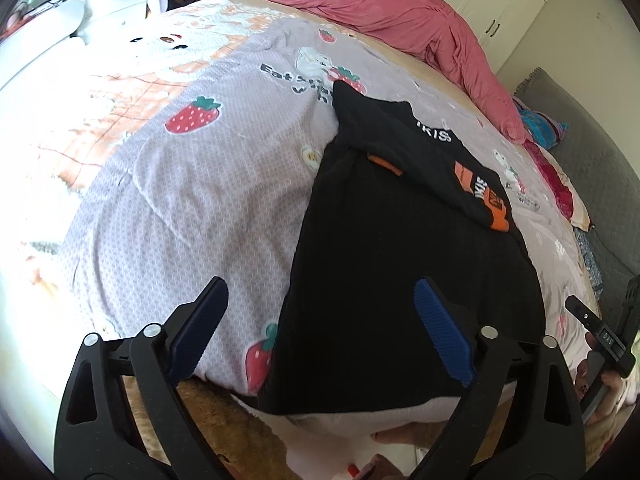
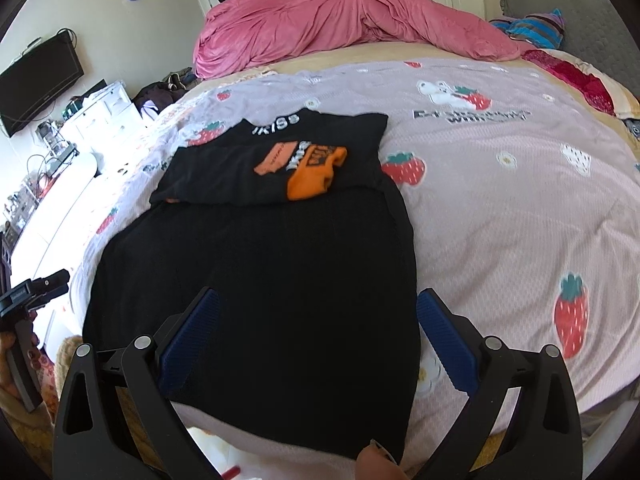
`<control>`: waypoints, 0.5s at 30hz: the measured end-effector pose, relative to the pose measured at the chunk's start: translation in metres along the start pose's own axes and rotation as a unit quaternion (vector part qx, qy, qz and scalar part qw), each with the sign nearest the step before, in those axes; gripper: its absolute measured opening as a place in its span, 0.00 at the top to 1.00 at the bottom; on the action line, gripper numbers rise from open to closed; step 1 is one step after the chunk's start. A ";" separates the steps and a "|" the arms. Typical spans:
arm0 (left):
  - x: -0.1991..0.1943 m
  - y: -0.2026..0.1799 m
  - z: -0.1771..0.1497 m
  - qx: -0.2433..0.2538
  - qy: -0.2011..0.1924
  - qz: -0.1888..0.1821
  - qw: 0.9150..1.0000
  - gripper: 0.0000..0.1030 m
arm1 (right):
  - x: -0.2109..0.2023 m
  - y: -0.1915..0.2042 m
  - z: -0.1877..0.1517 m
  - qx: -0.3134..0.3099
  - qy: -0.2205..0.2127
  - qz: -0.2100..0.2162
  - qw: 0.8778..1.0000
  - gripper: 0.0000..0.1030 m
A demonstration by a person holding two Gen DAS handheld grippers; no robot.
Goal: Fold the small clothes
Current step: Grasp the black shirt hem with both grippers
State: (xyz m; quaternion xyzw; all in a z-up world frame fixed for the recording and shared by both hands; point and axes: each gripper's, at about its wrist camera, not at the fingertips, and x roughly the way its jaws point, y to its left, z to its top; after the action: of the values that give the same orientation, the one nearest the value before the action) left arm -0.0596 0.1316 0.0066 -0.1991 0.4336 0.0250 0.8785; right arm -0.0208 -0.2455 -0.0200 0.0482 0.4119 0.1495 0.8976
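Note:
A black garment (image 1: 380,240) (image 2: 260,260) lies flat on the bed, its hem near the front edge. Its far part, with an orange and white print (image 2: 300,164) (image 1: 480,196), is folded back over the body. My left gripper (image 1: 320,286) is open low over the garment's left hem corner: one finger stands over the bedcover, the other over the black cloth. Over the right hem corner my right gripper (image 2: 316,294) is also open, its right finger just past the garment's side edge. Neither gripper's pads press on any cloth.
The bed carries a lilac strawberry-print cover (image 1: 180,200) (image 2: 500,220). A pink duvet (image 1: 380,12) (image 2: 340,20) is heaped at the far side, with pillows (image 2: 580,76) to the right. A white layer (image 2: 280,440) shows at the bed's near edge below the hem.

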 end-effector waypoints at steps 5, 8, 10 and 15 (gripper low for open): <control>0.000 0.002 -0.015 0.006 0.006 -0.008 1.000 0.31 | -0.003 -0.001 -0.023 0.002 0.005 -0.003 1.000 0.04; 0.002 0.004 -0.024 0.012 0.012 -0.007 1.000 0.36 | -0.004 -0.001 -0.035 0.001 0.007 -0.006 1.000 0.05; 0.003 0.006 -0.029 0.016 0.014 -0.007 1.000 0.39 | -0.004 -0.001 -0.043 0.002 0.009 -0.009 1.000 0.05; 0.010 0.010 -0.041 0.024 0.023 -0.011 0.999 0.46 | -0.004 0.000 -0.060 -0.005 0.016 -0.014 1.000 0.04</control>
State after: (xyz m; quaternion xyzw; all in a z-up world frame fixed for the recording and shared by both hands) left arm -0.0862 0.1244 -0.0269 -0.1837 0.4516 0.0003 0.8731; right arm -0.0682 -0.2486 -0.0563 0.0357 0.4262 0.1397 0.8931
